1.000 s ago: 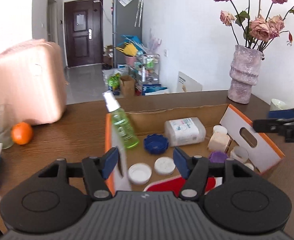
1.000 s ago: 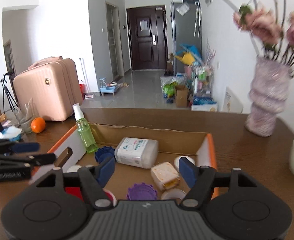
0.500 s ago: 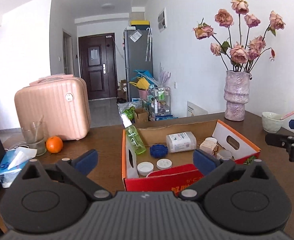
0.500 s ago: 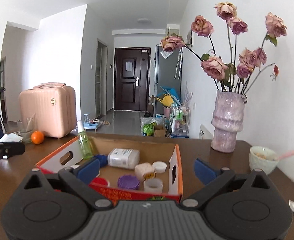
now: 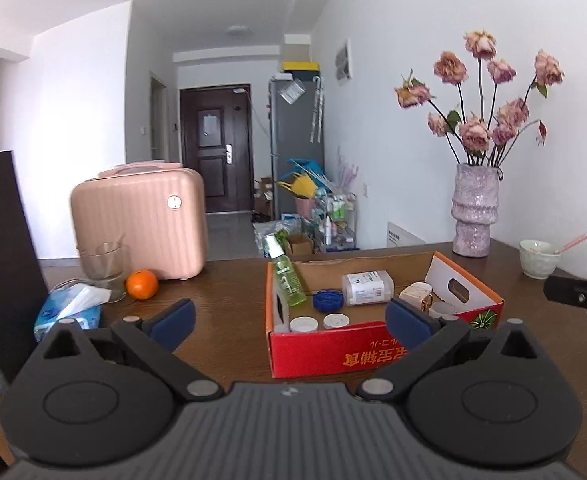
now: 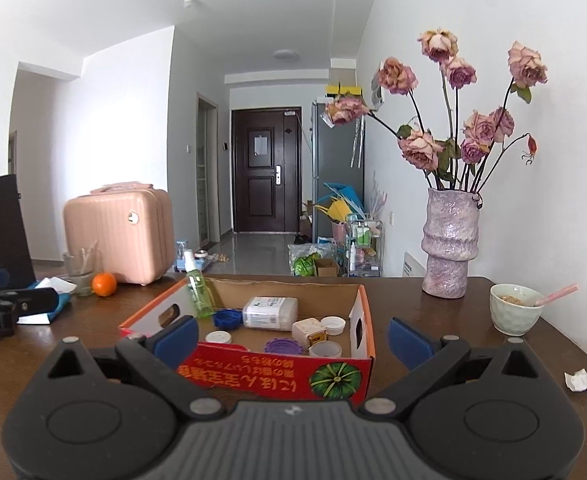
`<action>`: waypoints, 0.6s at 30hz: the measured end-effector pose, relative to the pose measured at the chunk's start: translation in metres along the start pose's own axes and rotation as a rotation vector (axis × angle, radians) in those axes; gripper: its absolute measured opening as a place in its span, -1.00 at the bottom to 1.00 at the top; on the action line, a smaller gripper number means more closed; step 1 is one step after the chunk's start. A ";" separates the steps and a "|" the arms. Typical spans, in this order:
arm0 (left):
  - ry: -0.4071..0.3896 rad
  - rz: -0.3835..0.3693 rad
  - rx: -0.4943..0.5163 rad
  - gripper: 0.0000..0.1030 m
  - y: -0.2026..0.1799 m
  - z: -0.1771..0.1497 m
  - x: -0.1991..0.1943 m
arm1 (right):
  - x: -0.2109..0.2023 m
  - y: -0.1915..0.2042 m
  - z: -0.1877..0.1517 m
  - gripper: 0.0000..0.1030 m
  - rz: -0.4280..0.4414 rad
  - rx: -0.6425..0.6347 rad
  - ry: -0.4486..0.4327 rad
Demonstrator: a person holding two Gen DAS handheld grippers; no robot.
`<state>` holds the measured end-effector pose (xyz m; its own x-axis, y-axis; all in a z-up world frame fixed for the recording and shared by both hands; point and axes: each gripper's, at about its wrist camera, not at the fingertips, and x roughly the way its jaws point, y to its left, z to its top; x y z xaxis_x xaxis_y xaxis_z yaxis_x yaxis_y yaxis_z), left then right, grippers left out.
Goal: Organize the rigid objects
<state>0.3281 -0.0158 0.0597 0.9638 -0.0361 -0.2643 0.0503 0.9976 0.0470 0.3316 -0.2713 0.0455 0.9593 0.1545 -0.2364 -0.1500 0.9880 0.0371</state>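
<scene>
Both grippers, left (image 5: 289, 320) and right (image 6: 291, 338), gape empty; the box (image 5: 373, 350) lies ahead between them, seemingly equally near.

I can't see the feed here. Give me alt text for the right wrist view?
The open, empty right gripper faces a red cardboard box on a brown table, holding a green spray bottle, a white container and several lids. A vase of dried roses and a bowl stand to the right.

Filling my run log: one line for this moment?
left gripper: open, empty | right gripper: open, empty | cardboard box: on table, holds spray bottle, caps
</scene>
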 end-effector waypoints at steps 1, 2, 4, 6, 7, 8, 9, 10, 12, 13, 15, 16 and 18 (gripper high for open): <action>-0.006 0.002 -0.004 1.00 0.000 -0.003 -0.008 | -0.007 0.002 -0.003 0.97 0.005 0.001 0.000; -0.012 0.001 -0.010 1.00 0.001 -0.006 -0.017 | -0.013 0.004 -0.006 0.97 0.010 0.002 0.000; -0.025 -0.009 -0.013 1.00 0.001 -0.011 -0.034 | -0.029 0.009 -0.014 0.97 0.021 -0.002 -0.001; -0.037 -0.013 0.010 1.00 -0.002 -0.018 -0.052 | -0.044 0.014 -0.022 0.98 0.035 -0.011 0.001; -0.045 0.000 0.032 1.00 -0.005 -0.023 -0.060 | -0.052 0.017 -0.027 0.98 0.042 -0.015 0.001; -0.053 0.013 0.055 1.00 -0.007 -0.027 -0.069 | -0.059 0.019 -0.032 0.99 0.047 -0.018 0.004; -0.060 0.023 0.076 1.00 -0.010 -0.034 -0.078 | -0.066 0.022 -0.037 0.99 0.052 -0.022 0.008; -0.065 0.023 0.088 1.00 -0.011 -0.040 -0.086 | -0.073 0.025 -0.043 0.99 0.057 -0.030 0.011; -0.055 0.009 0.084 1.00 -0.013 -0.053 -0.102 | -0.088 0.031 -0.055 0.99 0.062 -0.046 0.014; -0.044 0.003 0.070 1.00 -0.013 -0.060 -0.110 | -0.096 0.034 -0.061 0.99 0.056 -0.051 0.016; -0.027 -0.005 0.043 1.00 -0.012 -0.073 -0.124 | -0.110 0.040 -0.073 0.99 0.047 -0.061 0.017; -0.016 -0.006 0.033 1.00 -0.012 -0.079 -0.130 | -0.118 0.042 -0.080 1.00 0.043 -0.064 0.021; 0.001 -0.014 0.025 1.00 -0.010 -0.090 -0.144 | -0.136 0.045 -0.094 1.00 0.047 -0.065 0.026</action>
<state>0.1656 -0.0152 0.0105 0.9627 -0.0503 -0.2660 0.0705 0.9953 0.0669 0.1721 -0.2473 -0.0125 0.9443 0.1996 -0.2615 -0.2105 0.9775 -0.0140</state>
